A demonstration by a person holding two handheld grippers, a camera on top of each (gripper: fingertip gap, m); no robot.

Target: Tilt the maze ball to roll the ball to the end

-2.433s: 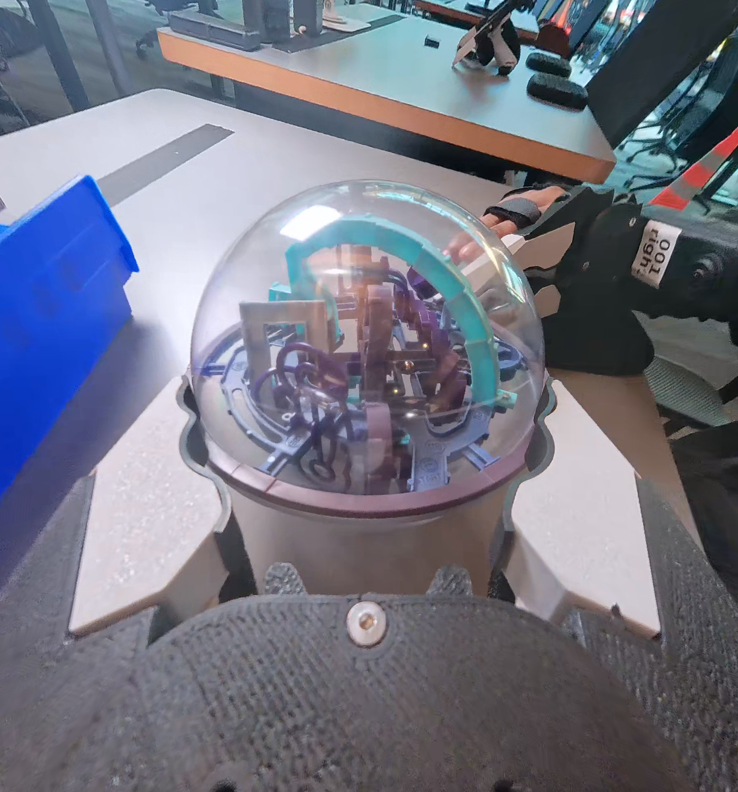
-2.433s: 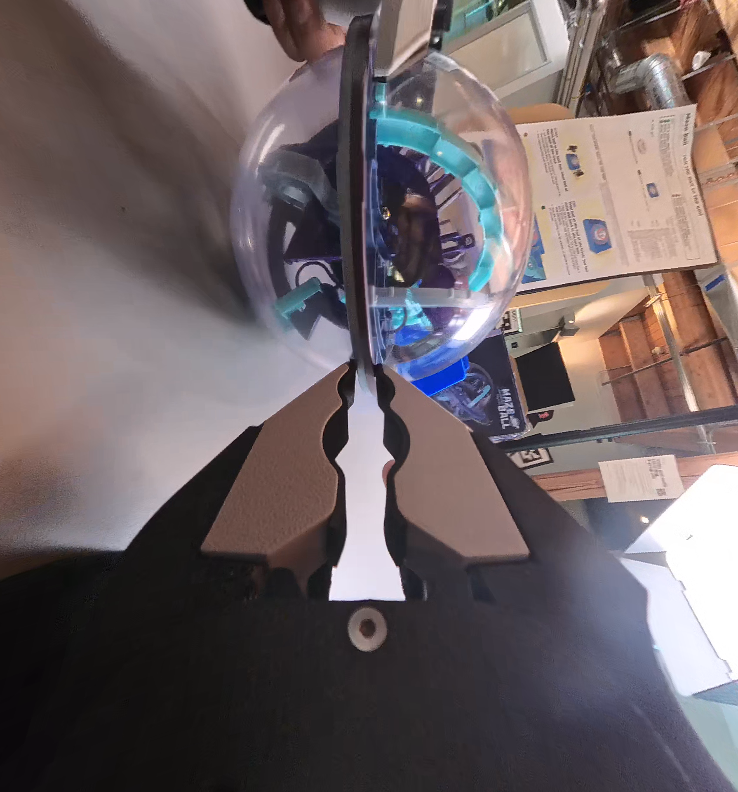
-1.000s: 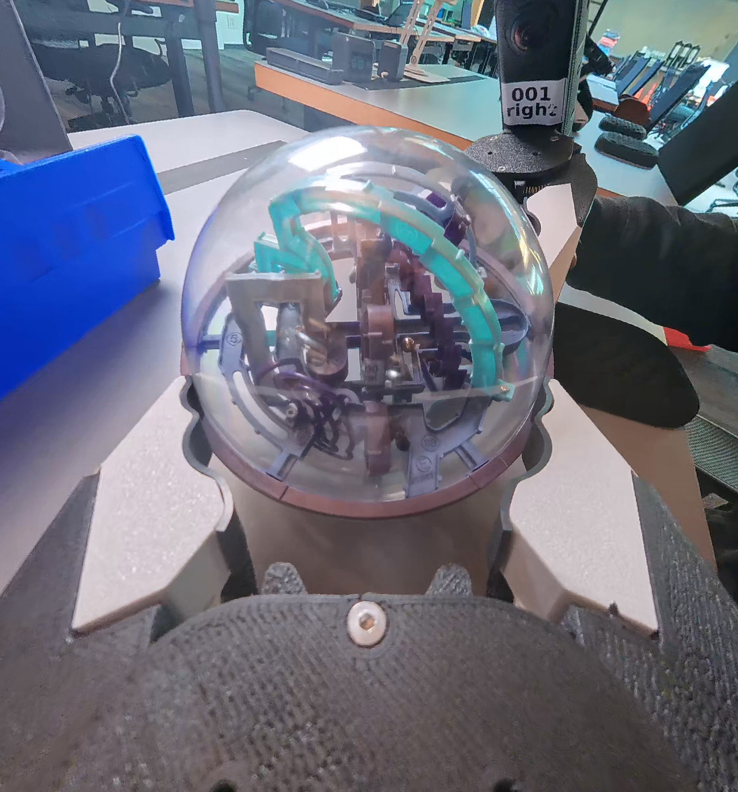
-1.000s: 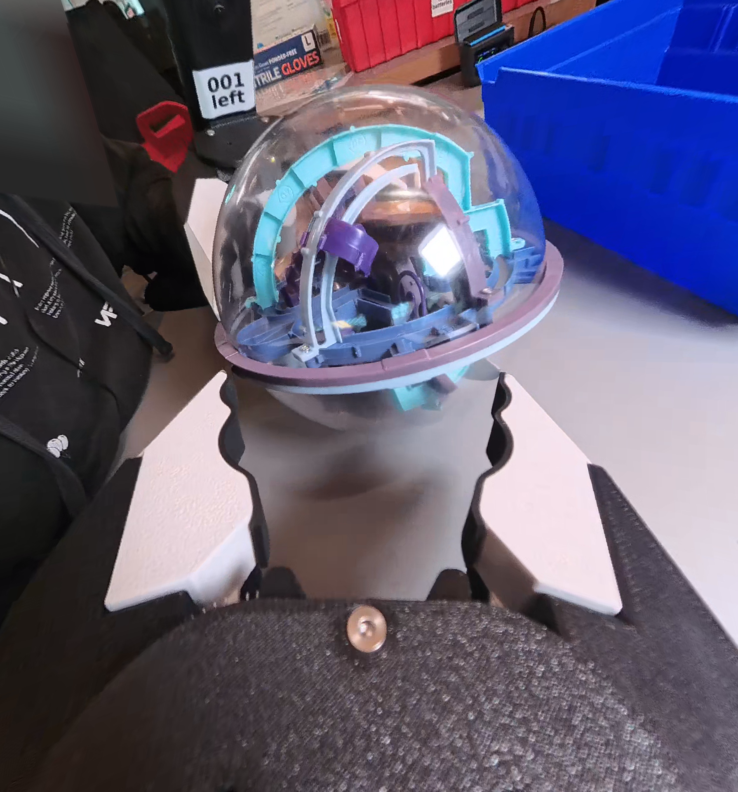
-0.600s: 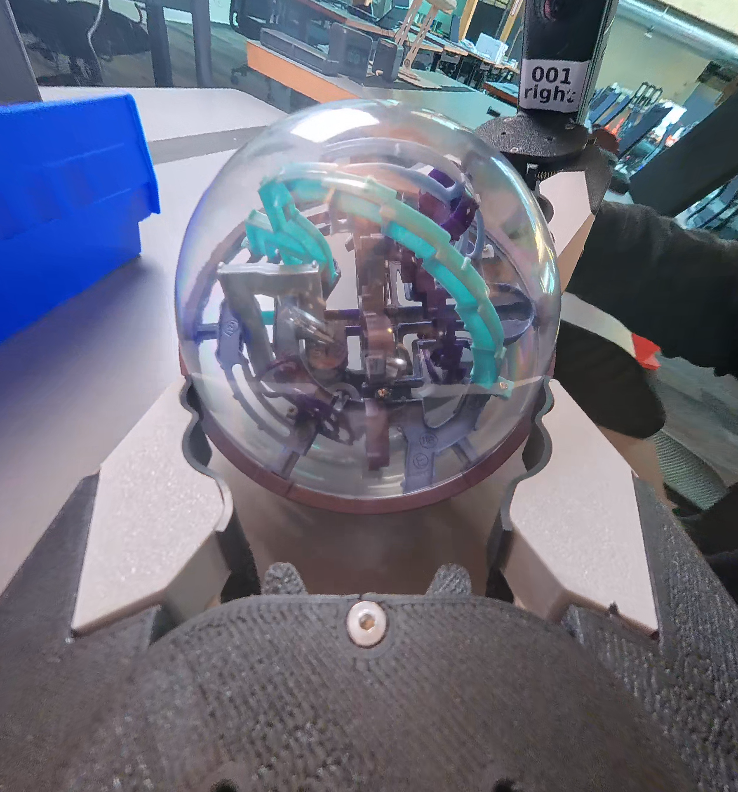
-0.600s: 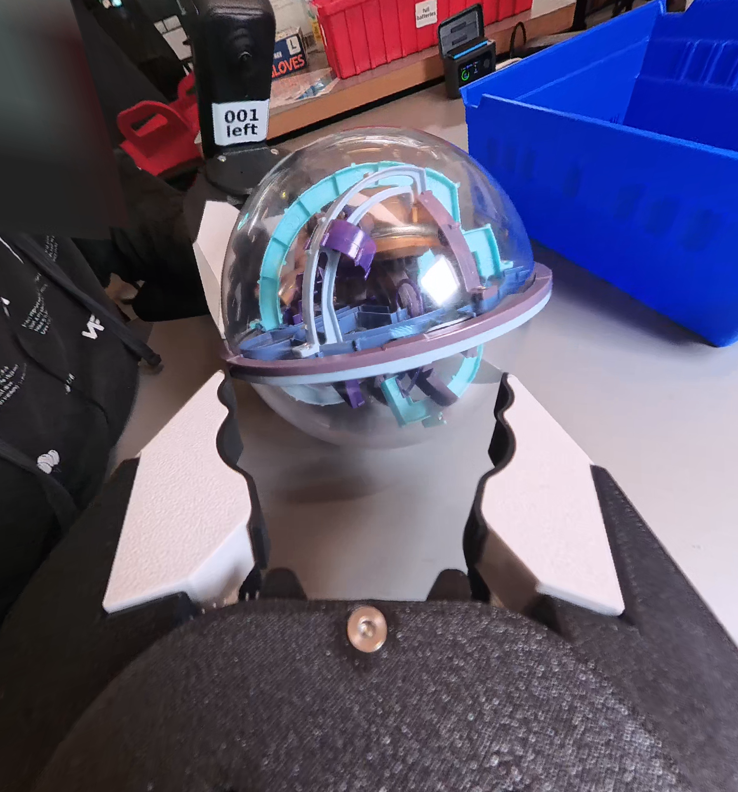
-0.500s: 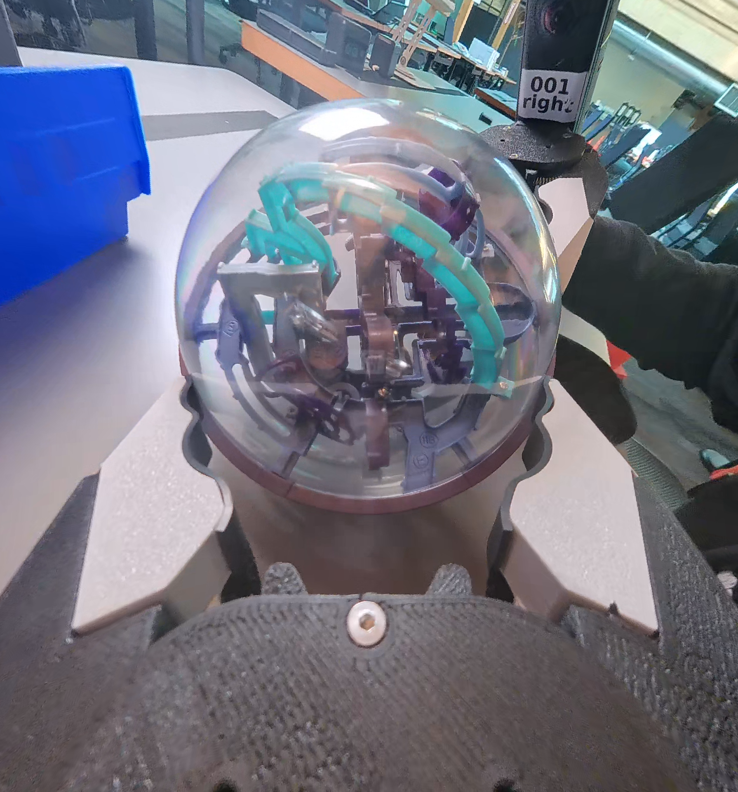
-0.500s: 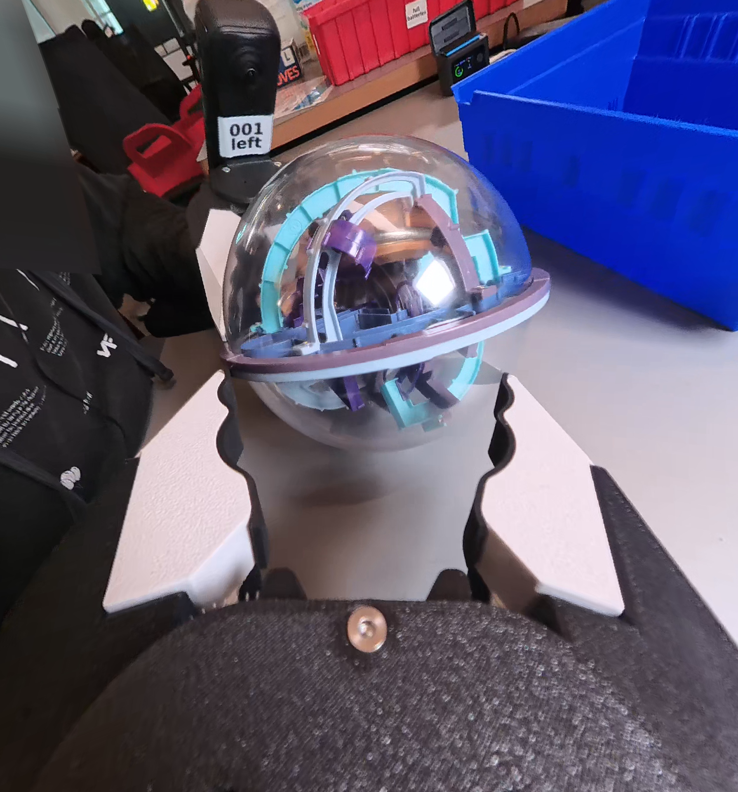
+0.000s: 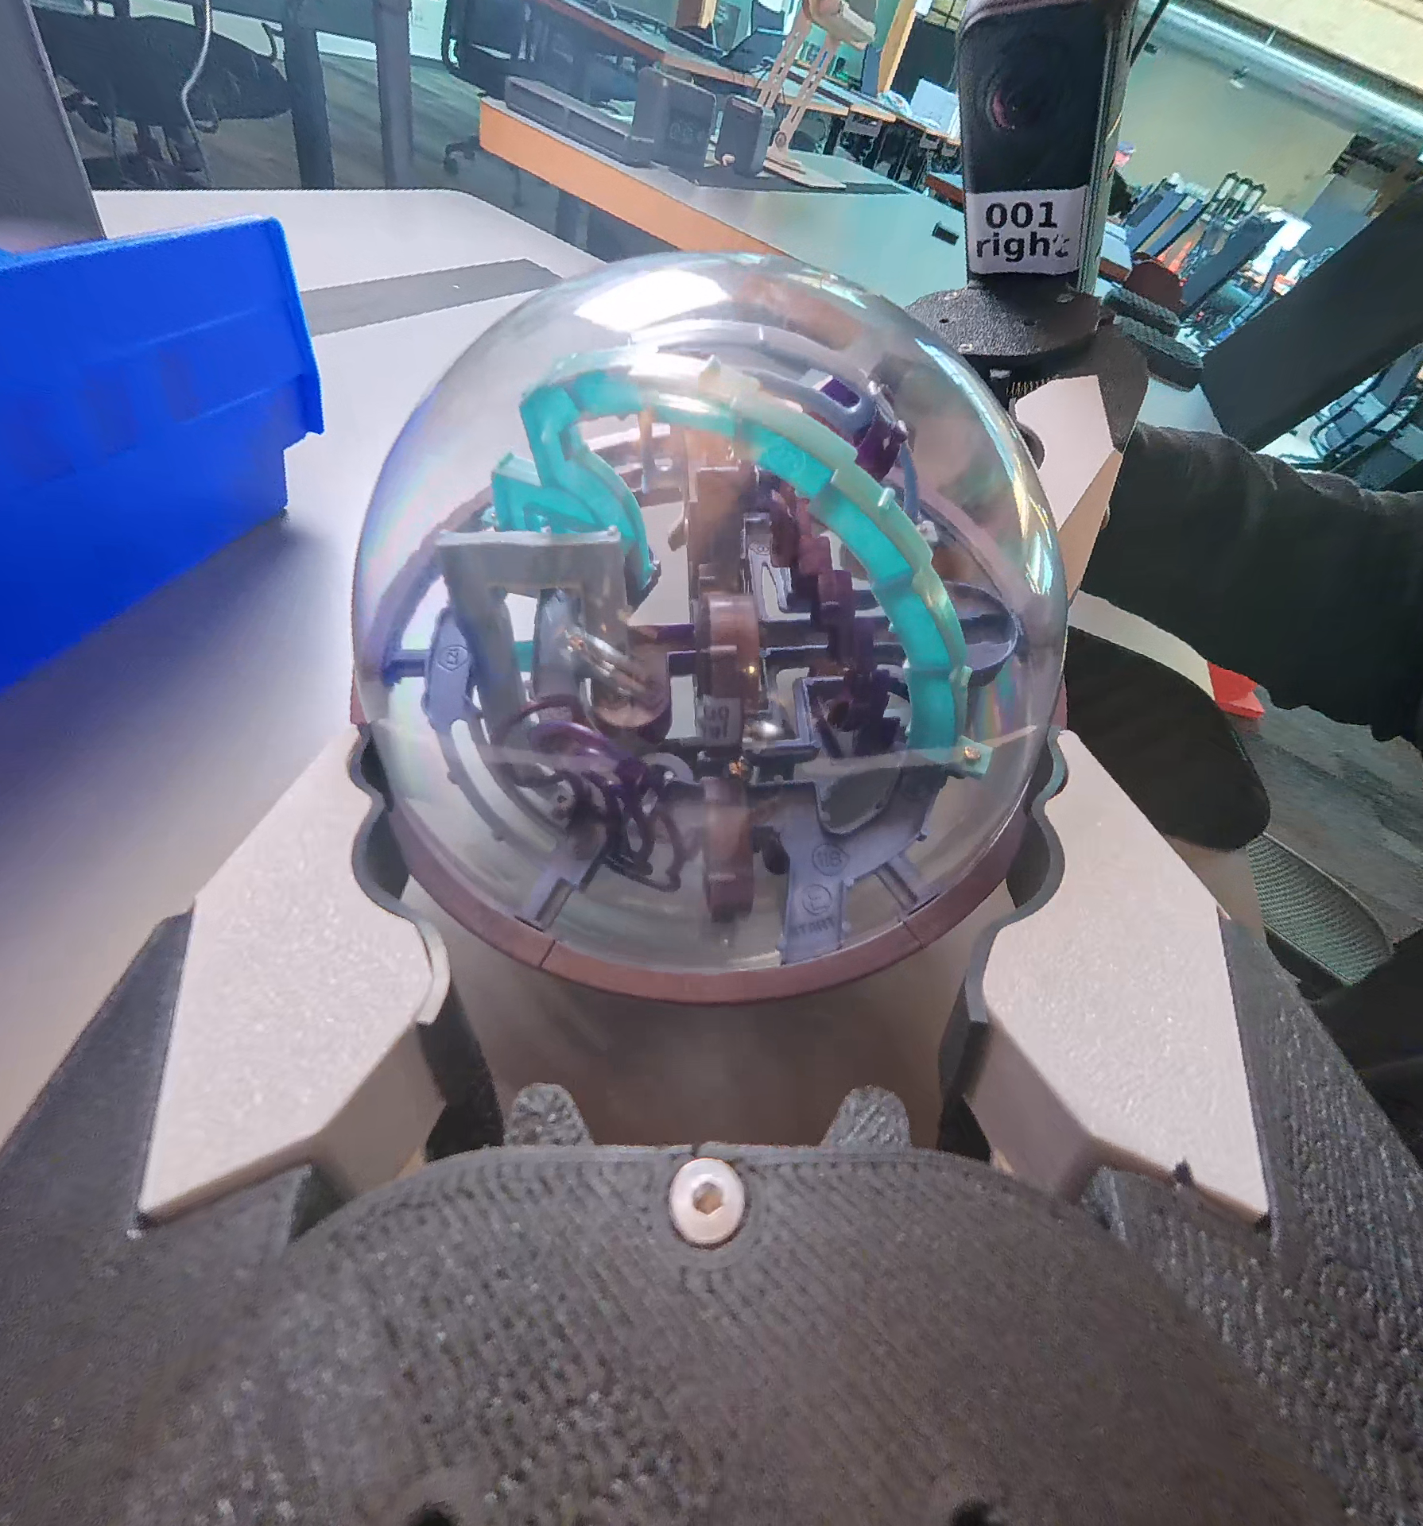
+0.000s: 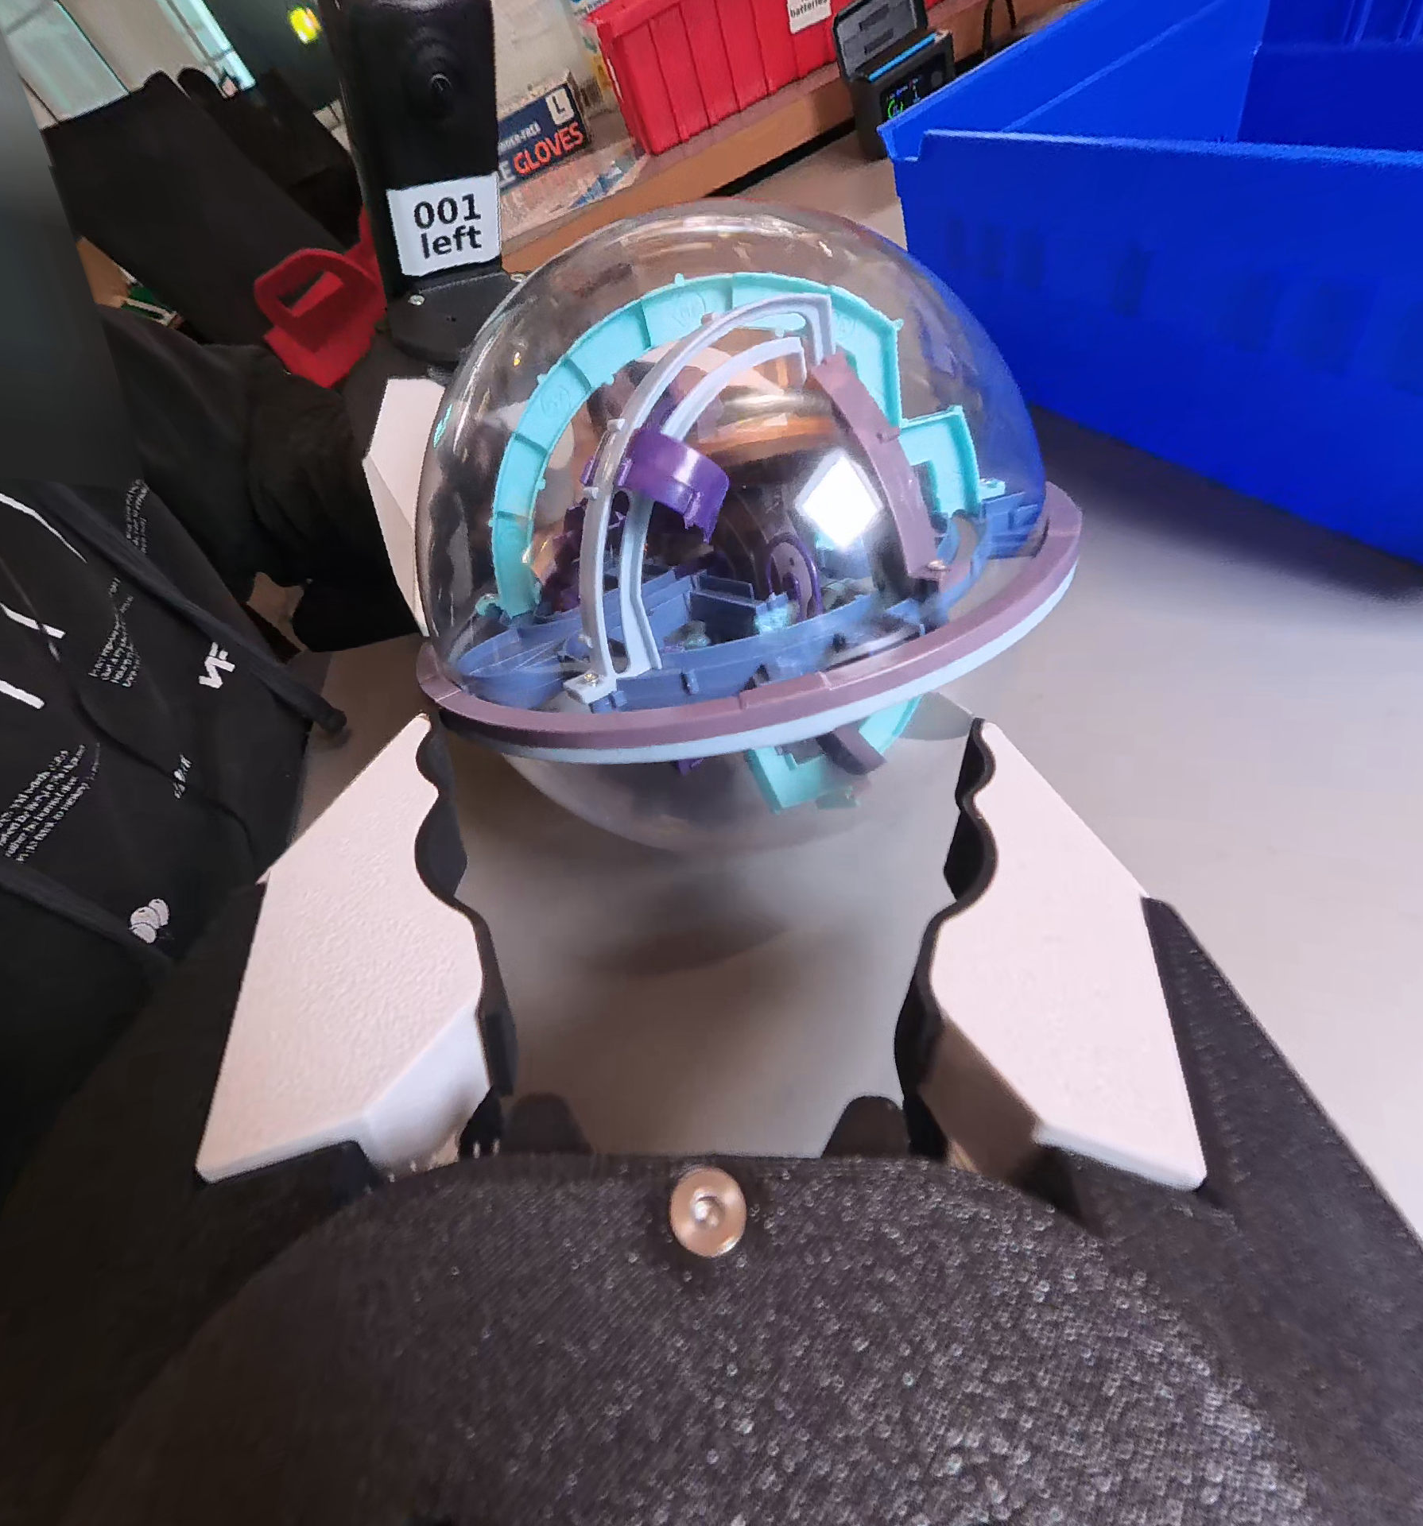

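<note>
My left hand-held gripper (image 9: pixel 708 743) clamps the maze ball (image 9: pixel 708 611) at its purple equator rim, both pale pads pressed to its sides, holding it above the grey bench (image 10: pixel 1187 743). The ball is a clear glossy plastic sphere packed with teal arches, purple steps and blue-grey tracks; a small silver ball (image 9: pixel 766 728) sits near the centre. My right hand-held gripper (image 10: pixel 704 735) stands spread wide at the rim's far side, its wavy black-edged pads just beside it; contact I cannot tell. A matte blue bin (image 10: pixel 1187 289) stands nearby.
</note>
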